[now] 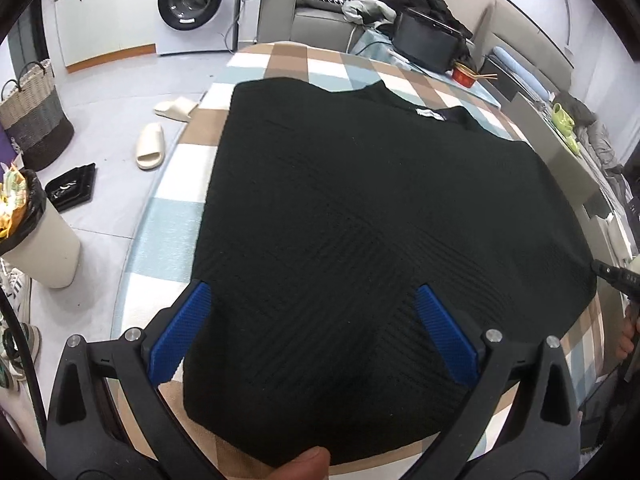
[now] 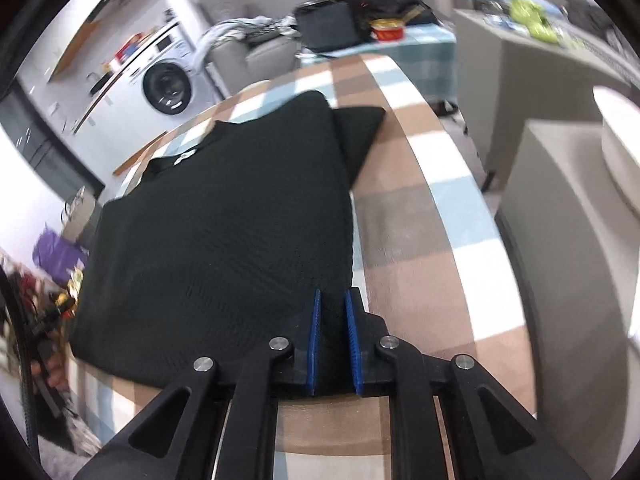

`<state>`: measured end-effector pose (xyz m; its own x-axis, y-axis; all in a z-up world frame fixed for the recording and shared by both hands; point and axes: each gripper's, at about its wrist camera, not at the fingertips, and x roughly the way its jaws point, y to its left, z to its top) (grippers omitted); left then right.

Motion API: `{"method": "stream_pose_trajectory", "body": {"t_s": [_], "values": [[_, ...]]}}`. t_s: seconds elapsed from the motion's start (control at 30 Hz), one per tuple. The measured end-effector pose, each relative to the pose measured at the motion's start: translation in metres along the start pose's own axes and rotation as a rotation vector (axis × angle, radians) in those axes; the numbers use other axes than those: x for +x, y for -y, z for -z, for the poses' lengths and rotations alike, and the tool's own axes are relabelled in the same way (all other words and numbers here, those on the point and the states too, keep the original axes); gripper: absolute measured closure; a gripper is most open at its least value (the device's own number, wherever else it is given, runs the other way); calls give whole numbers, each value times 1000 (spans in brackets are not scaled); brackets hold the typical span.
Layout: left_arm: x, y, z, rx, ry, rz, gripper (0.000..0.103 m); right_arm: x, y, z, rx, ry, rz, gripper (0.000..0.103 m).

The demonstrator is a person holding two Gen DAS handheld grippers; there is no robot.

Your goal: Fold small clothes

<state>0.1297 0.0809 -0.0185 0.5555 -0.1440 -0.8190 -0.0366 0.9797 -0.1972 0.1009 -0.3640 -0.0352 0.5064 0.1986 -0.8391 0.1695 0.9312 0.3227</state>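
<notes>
Checked tablecloth [image 1: 168,236]: black sweater [image 1: 360,220] lies lengthwise ahead; right gripper [image 2: 334,300] pinches its near-right hem corner, left gripper [image 1: 312,300] gapes wide over the near-left.

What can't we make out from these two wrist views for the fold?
- Black top, near hem: left wrist view, covered by the left gripper frame and a thumb.
- Sleeve: right wrist view shows one only; the other is tucked or out of sight.
- Neck label: text too small.
- Right gripper: pads close on the top's edge; layers pinched unreadable, frame blurred.
</notes>
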Motion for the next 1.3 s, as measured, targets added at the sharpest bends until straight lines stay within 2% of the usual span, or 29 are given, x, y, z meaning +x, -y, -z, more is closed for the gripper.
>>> {"method": "stream_pose_trajectory", "body": {"t_s": [0.13,0.23,0.37,0.4,0.43,0.47,0.53,0.67,0.73,0.8,0.83,1.0,1.07,1.1,1.17,1.3], "values": [[4,1,4,-36,21,3,1,1,5,-3,21,16,-36,53],[3,3,6,-83,36,-16,1,9,10,-7,24,-5,-82,51],[-3,2,10,-138,53,-53,1,28,12,-11,12,-56,-134,52],[-5,1,11,-147,60,-71,1,32,8,-11,-14,-65,-150,56],[-8,1,12,-151,62,-84,1,33,3,-11,-39,-63,-143,74],[-10,2,13,-154,64,-97,1,31,-3,-12,-65,-51,-130,83],[-15,2,16,-159,68,-120,1,17,-17,-12,-113,7,-145,90],[-23,3,20,-166,86,-150,1,-8,-33,-8,-187,75,-148,92],[-24,2,24,-170,84,-162,1,-2,-30,-3,-195,51,-97,92],[-23,0,28,-165,73,-178,1,16,-21,2,-176,-24,-9,92],[-24,-1,31,-167,68,-185,1,19,-16,3,-154,-40,-1,91],[-30,-18,47,-234,40,-179,1,-4,-12,1,-96,33,-37,80],[-33,-28,54,-279,25,-165,1,-13,-20,1,-106,68,-35,64],[-35,-32,57,-297,20,-161,1,-17,-24,2,-114,82,-47,61],[-39,-42,66,-347,14,-153,8,-20,-33,1,-126,88,-72,60],[-48,-60,83,-484,4,-48,19,-17,-42,4,-108,72,-90,59]]}}
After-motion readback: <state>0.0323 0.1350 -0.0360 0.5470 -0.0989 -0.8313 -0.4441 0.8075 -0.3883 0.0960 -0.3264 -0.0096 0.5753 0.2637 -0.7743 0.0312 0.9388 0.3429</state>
